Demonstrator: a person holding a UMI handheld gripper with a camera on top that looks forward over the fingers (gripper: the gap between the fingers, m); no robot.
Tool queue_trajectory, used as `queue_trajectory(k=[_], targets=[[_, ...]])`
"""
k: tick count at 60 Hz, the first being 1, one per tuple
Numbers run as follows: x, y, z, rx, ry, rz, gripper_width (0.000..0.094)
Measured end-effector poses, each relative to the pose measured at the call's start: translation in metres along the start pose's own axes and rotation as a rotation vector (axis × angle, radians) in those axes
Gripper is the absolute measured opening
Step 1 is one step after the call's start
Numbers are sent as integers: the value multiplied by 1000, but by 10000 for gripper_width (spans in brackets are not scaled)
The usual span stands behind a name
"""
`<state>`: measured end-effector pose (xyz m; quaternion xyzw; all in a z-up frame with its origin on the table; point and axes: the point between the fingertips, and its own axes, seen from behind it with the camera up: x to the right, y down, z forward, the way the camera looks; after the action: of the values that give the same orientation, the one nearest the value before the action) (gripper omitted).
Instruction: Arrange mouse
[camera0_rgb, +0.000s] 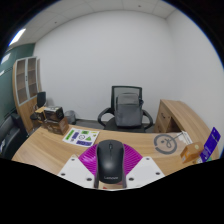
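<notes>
Your gripper (110, 176) has its two fingers spread to either side of the black mouse (109, 163), with the magenta pads (87, 159) showing on both flanks of it. The mouse sits squarely between them, its long axis running straight ahead along the fingers, tail end toward you and nose pointing away across the desk. Whether the pads actually press on its sides you cannot tell from here; a strip of pad shows at each side, and the mouse may equally be resting on the wooden desk (50, 148) on its own.

That alignment is what the coming move turns on: the mouse is already centred and parallel, so closing should take it across its narrow width, with no need to twist first.

Just beyond the fingers, to the left, lies a printed card (81, 135); to the right a round disc (166, 144) and a purple box (211, 143). Farther back stands a black office chair (127, 106), with shelving (28, 80) off to the left.
</notes>
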<state>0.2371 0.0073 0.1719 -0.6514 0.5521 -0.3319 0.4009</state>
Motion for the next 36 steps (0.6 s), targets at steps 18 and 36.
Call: queue_trajectory(k=[18,36], targets=[[-78,161,65,-206,-64,-30,312],[-78,177,54,-233,-35,-69,881]])
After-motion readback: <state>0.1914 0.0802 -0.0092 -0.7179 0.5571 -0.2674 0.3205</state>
